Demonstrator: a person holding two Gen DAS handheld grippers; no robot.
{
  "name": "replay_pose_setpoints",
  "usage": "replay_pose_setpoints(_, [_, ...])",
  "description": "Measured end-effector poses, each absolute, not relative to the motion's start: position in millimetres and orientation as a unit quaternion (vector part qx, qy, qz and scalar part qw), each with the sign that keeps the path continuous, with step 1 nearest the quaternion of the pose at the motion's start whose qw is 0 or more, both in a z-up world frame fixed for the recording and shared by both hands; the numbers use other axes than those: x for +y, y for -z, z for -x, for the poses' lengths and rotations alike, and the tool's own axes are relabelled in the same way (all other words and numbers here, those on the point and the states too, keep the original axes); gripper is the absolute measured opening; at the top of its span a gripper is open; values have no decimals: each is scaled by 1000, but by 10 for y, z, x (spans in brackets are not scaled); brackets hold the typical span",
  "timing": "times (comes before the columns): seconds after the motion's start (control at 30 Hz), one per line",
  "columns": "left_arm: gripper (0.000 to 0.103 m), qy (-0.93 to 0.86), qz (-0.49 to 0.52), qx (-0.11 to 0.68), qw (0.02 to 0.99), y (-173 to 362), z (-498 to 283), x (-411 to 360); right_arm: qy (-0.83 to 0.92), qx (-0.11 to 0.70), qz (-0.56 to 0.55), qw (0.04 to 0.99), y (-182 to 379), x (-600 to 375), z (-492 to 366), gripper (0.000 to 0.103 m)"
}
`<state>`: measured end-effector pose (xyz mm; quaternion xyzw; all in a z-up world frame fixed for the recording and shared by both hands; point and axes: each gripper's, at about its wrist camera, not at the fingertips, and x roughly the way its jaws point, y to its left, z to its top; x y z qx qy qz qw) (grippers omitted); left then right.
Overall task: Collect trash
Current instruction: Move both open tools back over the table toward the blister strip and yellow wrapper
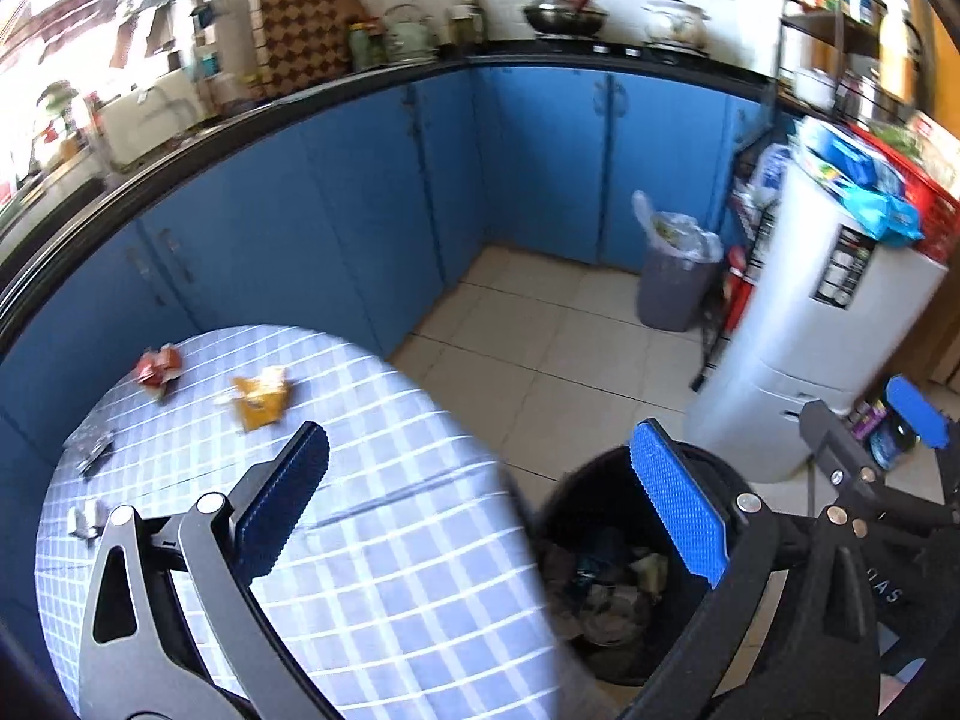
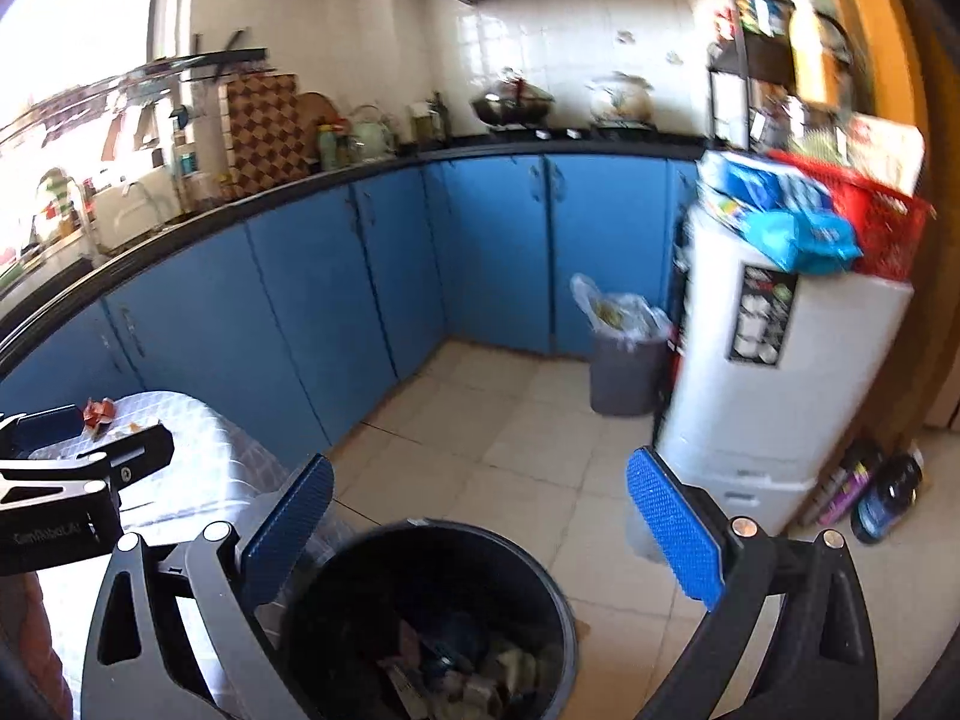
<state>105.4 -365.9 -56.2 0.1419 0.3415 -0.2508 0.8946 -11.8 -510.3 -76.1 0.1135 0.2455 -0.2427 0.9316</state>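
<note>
The yellow wrapper lies crumpled on the checked tablecloth of the table, toward the far edge, with the red wrapper just beyond it nearer the far left edge; in the right wrist view only the red wrapper shows, at the far left rim of the table. Smaller scraps, a grey one and a pale one, sit near the left edge. All of it looks like thin foil or film: very light, soft, springy, likely to slide on the smooth cloth and to crush flat under the pads. The raised folds of the yellow wrapper seem the best place to pinch, coming down across its bunched middle rather than at a flat corner, which could slip out

The left gripper hangs above the near right edge of the table with its jaws spread wide and nothing between them. The right gripper is likewise wide apart and empty, poised over the black bin, which stands on the floor just beside the table and already holds crumpled rubbish. Further off, a grey bin with a plastic liner stands by the blue cabinets, well apart from the table
</note>
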Motion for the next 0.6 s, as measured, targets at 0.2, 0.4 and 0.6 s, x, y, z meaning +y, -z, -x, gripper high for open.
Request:
replay_pose_setpoints(0.2, [99, 185, -120, 343, 913, 545, -1401, -2995, 194, 278, -90, 937, 737, -4653, -464, 96])
replay_pose_setpoints(0.4, [99, 99, -97, 348, 927, 616, -1810, -2162, 120, 307, -101, 938, 773, -4123, -1130, 96])
replay_pose_setpoints(0.6, [99, -5, -60, 383, 922, 901, -2189, -1276, 48, 347, -91, 932, 939, -3462, -1796, 96])
